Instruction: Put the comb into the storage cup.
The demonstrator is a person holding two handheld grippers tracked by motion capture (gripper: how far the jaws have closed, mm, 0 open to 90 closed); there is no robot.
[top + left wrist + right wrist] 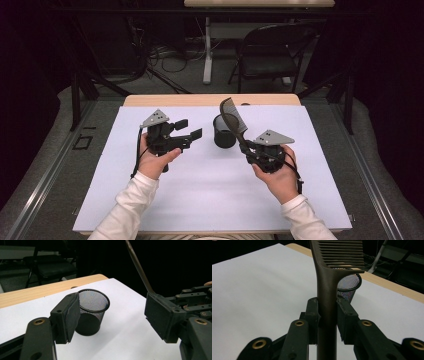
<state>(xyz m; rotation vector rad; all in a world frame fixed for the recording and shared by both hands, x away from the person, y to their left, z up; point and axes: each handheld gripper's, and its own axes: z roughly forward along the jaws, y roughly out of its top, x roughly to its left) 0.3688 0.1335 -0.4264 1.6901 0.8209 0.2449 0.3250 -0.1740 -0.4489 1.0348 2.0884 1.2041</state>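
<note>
High view shows the right gripper (248,150) pinching a dark comb (234,121) by its handle, teeth end raised over the mesh cup (224,132) at the table's (200,190) centre. Left of the cup, the left gripper (189,129) hovers with jaws spread, holding nothing.

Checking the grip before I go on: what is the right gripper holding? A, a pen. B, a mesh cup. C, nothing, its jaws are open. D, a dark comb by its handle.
D: the right gripper clamps the comb handle between its jaws, teeth end up.
</note>
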